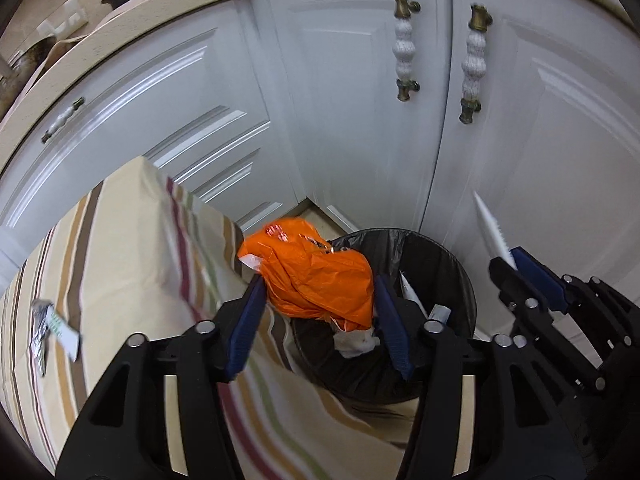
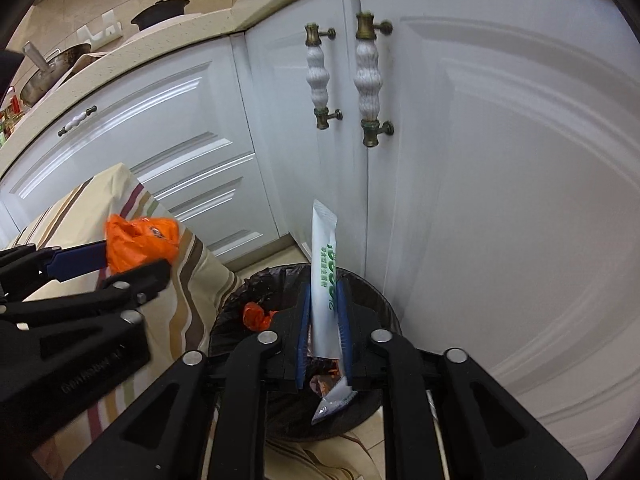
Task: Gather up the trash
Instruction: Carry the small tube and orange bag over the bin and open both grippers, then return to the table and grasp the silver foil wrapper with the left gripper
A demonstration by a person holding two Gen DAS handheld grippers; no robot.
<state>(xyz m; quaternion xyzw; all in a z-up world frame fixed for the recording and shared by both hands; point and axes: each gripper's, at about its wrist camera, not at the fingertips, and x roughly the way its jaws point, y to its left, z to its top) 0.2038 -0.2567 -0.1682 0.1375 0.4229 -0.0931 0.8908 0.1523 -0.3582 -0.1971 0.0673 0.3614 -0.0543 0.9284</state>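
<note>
My left gripper is shut on a crumpled orange plastic bag and holds it over the near rim of a round black-lined trash bin. My right gripper is shut on a long white sachet with green print, upright above the same bin. The right gripper also shows at the right of the left wrist view, and the left gripper with the orange bag at the left of the right wrist view. White wrappers and an orange scrap lie inside the bin.
A table with a striped cloth stands just left of the bin; a small green-and-white wrapper lies on it. White cabinet doors with ceramic handles close off the far side. Pots sit on the counter.
</note>
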